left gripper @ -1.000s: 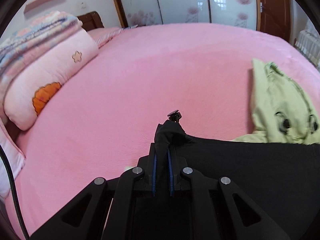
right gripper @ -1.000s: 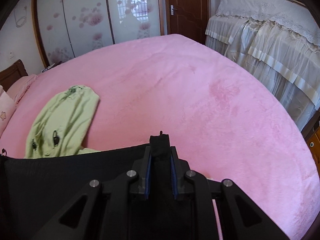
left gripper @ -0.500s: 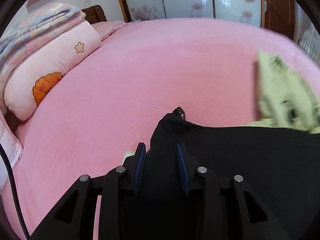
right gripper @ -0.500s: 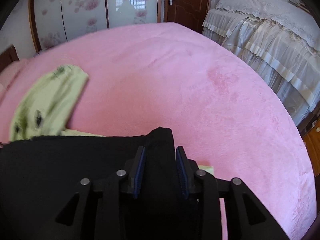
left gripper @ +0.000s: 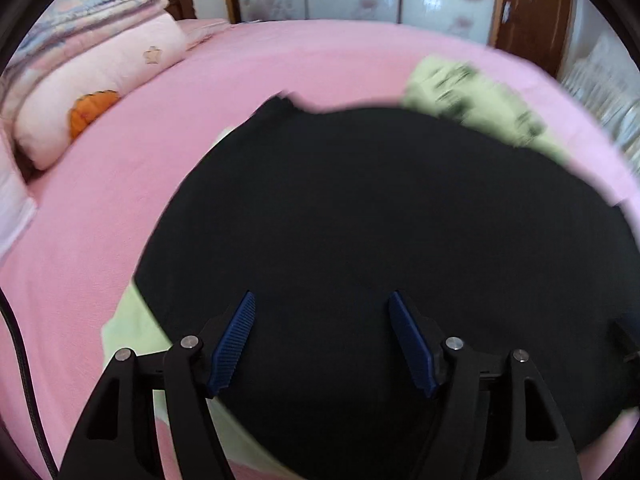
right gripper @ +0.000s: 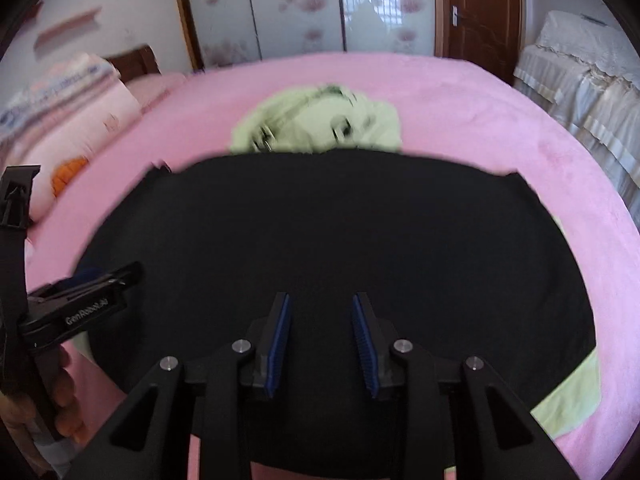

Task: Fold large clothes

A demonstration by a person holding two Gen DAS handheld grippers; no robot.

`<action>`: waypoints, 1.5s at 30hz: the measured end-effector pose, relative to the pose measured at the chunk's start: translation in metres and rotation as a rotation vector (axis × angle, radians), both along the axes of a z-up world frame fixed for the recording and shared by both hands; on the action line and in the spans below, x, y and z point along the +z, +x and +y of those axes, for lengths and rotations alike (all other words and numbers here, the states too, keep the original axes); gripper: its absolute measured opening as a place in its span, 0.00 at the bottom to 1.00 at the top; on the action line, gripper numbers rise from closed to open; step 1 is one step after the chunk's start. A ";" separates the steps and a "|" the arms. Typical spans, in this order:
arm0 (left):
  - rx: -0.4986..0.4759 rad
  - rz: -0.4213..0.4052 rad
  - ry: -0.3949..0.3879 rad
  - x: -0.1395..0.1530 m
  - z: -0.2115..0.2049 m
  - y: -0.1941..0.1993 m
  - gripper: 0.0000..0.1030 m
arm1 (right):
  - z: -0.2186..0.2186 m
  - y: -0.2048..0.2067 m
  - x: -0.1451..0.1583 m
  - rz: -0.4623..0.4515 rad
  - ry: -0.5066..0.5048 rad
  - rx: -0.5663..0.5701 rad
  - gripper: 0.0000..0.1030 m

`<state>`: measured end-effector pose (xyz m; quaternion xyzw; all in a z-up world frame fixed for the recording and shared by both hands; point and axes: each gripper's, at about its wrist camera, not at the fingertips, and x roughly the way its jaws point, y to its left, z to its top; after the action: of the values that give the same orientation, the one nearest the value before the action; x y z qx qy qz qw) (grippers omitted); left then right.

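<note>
A black garment point(left gripper: 380, 208) lies spread flat on the pink bed point(left gripper: 100, 220), covering most of a light green garment point(left gripper: 472, 92). Green cloth shows past its far edge and at its near left corner point(left gripper: 132, 328). My left gripper point(left gripper: 322, 296) hovers over the black cloth's near part. Its jaws are opening, with nothing pinched between them. In the right wrist view, my right gripper point(right gripper: 321, 297) stands open over the same black garment point(right gripper: 328, 220), its pads apart and free of cloth. There the green garment point(right gripper: 320, 120) shows beyond. The left gripper point(right gripper: 80, 296) appears at the left, held by a hand point(right gripper: 64, 412).
A pink pillow point(left gripper: 100, 84) and a folded striped quilt point(left gripper: 80, 8) lie along the bed's left side by the headboard. Floral wardrobe doors point(right gripper: 300, 8) and a brown door point(right gripper: 480, 8) stand behind. A white-covered piece of furniture point(right gripper: 580, 80) borders the right side.
Both grippers let go of the black garment's far corners and drew back toward its near edge. The left jaws spread wide. The black cloth now lies flat over the green one.
</note>
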<state>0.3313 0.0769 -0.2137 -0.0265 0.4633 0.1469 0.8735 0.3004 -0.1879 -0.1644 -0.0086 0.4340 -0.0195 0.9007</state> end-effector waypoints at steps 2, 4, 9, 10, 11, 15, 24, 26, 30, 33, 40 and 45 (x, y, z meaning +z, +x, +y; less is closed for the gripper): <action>0.006 -0.037 0.051 -0.002 0.022 -0.007 0.70 | -0.032 -0.006 -0.009 0.010 -0.057 -0.046 0.27; 0.036 -0.028 0.117 0.003 0.046 -0.011 0.70 | -0.079 -0.020 -0.007 0.005 -0.131 -0.166 0.32; 0.109 -0.004 -0.037 0.019 0.123 -0.034 0.73 | -0.171 -0.062 0.017 0.037 0.028 -0.267 0.26; 0.119 -0.003 -0.075 0.023 0.134 -0.040 0.74 | -0.175 -0.067 0.021 0.043 0.008 -0.291 0.36; 0.136 0.002 -0.083 0.026 0.140 -0.044 0.74 | -0.181 -0.075 0.025 0.035 0.021 -0.304 0.44; 0.139 0.021 -0.158 0.028 0.158 -0.064 0.74 | -0.199 -0.094 0.026 0.023 0.217 -0.335 0.54; 0.061 0.068 -0.396 0.003 0.140 -0.089 0.74 | -0.202 -0.095 -0.014 0.081 0.367 -0.343 0.56; 0.050 0.057 -0.403 -0.003 0.132 -0.083 0.77 | -0.197 -0.086 -0.017 0.071 0.390 -0.314 0.56; 0.023 0.030 -0.412 -0.015 0.118 -0.064 0.80 | -0.186 -0.067 -0.025 0.072 0.373 -0.299 0.56; 0.018 0.008 -0.415 -0.020 0.112 -0.052 0.73 | -0.180 -0.060 -0.028 0.077 0.362 -0.266 0.36; 0.057 -0.040 -0.369 0.005 0.090 -0.052 0.12 | -0.159 -0.072 -0.005 0.060 0.221 -0.252 0.11; 0.045 -0.068 -0.338 0.035 0.085 -0.071 0.10 | -0.153 -0.090 0.023 0.032 0.176 -0.247 0.08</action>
<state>0.2600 0.1618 -0.1788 -0.1883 0.4511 0.0855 0.8682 0.2103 -0.3409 -0.1416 0.1237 0.4459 -0.0921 0.8817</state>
